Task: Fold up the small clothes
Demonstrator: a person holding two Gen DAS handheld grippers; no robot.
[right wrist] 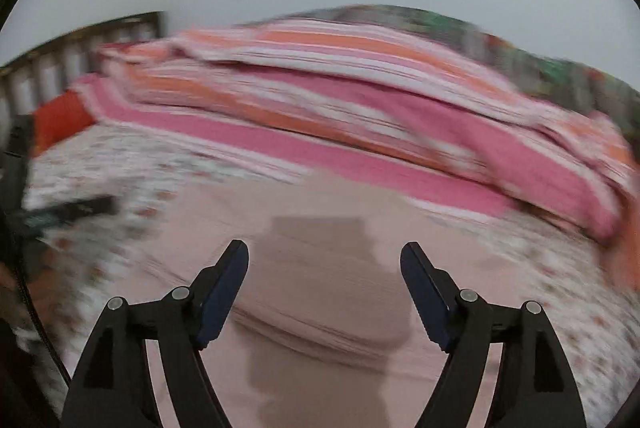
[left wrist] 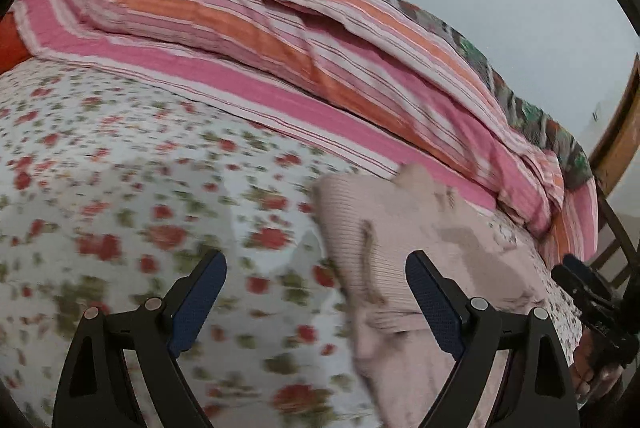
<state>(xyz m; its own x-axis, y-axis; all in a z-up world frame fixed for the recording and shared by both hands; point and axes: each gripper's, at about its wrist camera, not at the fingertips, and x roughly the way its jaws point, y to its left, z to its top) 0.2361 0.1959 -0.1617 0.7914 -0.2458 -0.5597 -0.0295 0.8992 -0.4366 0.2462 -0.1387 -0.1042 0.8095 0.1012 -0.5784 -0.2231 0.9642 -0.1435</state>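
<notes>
A small pale pink ribbed garment (left wrist: 404, 244) lies on the floral bedsheet (left wrist: 120, 167), with a darker patch on it. In the left wrist view my left gripper (left wrist: 316, 260) is open and empty, hovering over the garment's left edge. In the right wrist view the garment (right wrist: 320, 268) fills the lower middle, blurred by motion. My right gripper (right wrist: 324, 252) is open and empty just above it. The right gripper also shows at the right edge of the left wrist view (left wrist: 592, 292), and the left gripper at the left edge of the right wrist view (right wrist: 72, 207).
A striped pink and orange quilt (left wrist: 300, 39) is bunched along the far side of the bed. An orange pillow (right wrist: 60, 119) lies at the far left. A wooden bed frame (left wrist: 616, 123) stands at the right. A plain wall is behind.
</notes>
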